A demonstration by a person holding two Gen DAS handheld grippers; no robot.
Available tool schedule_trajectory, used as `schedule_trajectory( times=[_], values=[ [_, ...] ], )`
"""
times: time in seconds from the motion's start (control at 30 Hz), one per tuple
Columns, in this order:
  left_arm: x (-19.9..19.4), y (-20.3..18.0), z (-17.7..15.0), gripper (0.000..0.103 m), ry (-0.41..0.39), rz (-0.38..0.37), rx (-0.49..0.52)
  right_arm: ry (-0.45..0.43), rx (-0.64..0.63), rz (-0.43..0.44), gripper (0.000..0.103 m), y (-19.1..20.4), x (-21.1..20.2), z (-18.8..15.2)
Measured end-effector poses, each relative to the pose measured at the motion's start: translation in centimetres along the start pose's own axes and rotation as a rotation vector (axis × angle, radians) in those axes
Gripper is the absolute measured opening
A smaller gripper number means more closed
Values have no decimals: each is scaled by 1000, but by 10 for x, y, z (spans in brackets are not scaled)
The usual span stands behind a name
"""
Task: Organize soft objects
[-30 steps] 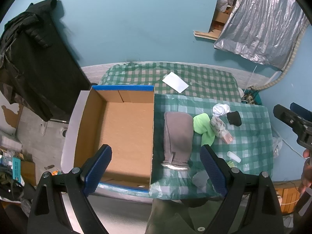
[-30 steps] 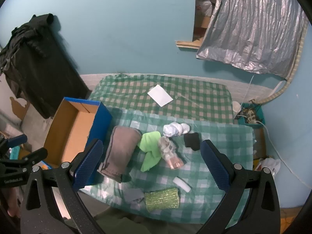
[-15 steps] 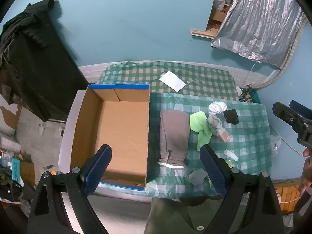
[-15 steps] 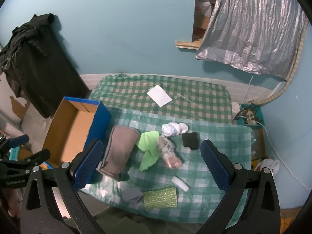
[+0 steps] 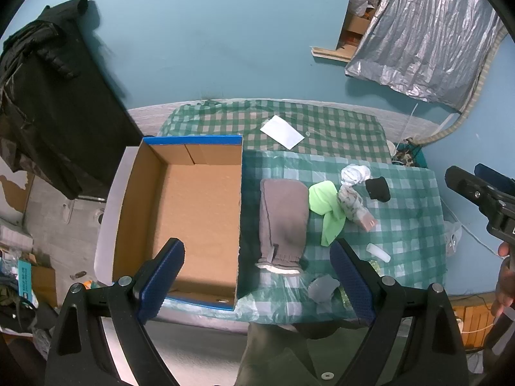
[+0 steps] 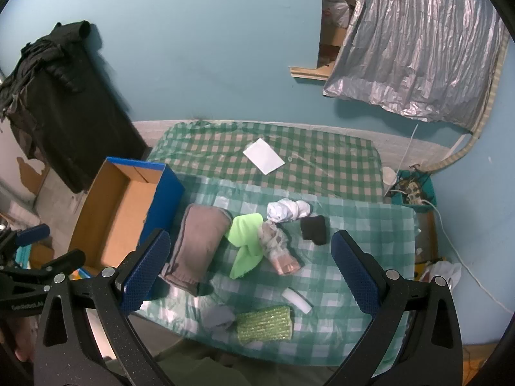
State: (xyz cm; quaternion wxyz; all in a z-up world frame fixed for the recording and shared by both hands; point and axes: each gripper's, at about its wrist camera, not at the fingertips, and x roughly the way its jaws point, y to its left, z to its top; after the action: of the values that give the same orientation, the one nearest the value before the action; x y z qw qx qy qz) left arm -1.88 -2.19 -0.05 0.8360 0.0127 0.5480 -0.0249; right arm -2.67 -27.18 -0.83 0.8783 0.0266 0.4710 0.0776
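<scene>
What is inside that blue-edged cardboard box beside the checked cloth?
Nothing shows inside the blue-edged cardboard box: its brown floor looks bare. The open left gripper covers part of the near end, so that strip cannot be checked.

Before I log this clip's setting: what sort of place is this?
Probably a lived-in home room: a checkered cloth covers the surface, a silver curtain hangs on the blue wall, dark clothing is heaped at left.

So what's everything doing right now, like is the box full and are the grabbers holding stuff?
Cardboard box: open, empty.
Left gripper: open, holding nothing.
Right gripper: open, holding nothing.
Gray cloth: folded, lying flat.
Green cloth: crumpled.
White cloth: balled up.
Black cloth: bunched.
Green sponge: lying flat.
</scene>
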Motion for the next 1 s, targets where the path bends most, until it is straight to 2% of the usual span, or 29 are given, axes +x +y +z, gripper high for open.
schedule_trajectory(
  times=[1.0],
  values=[
    [-1, -13, -4, 93, -4, -11, 14, 5, -3, -3, 101, -3, -4, -4]
  ],
)
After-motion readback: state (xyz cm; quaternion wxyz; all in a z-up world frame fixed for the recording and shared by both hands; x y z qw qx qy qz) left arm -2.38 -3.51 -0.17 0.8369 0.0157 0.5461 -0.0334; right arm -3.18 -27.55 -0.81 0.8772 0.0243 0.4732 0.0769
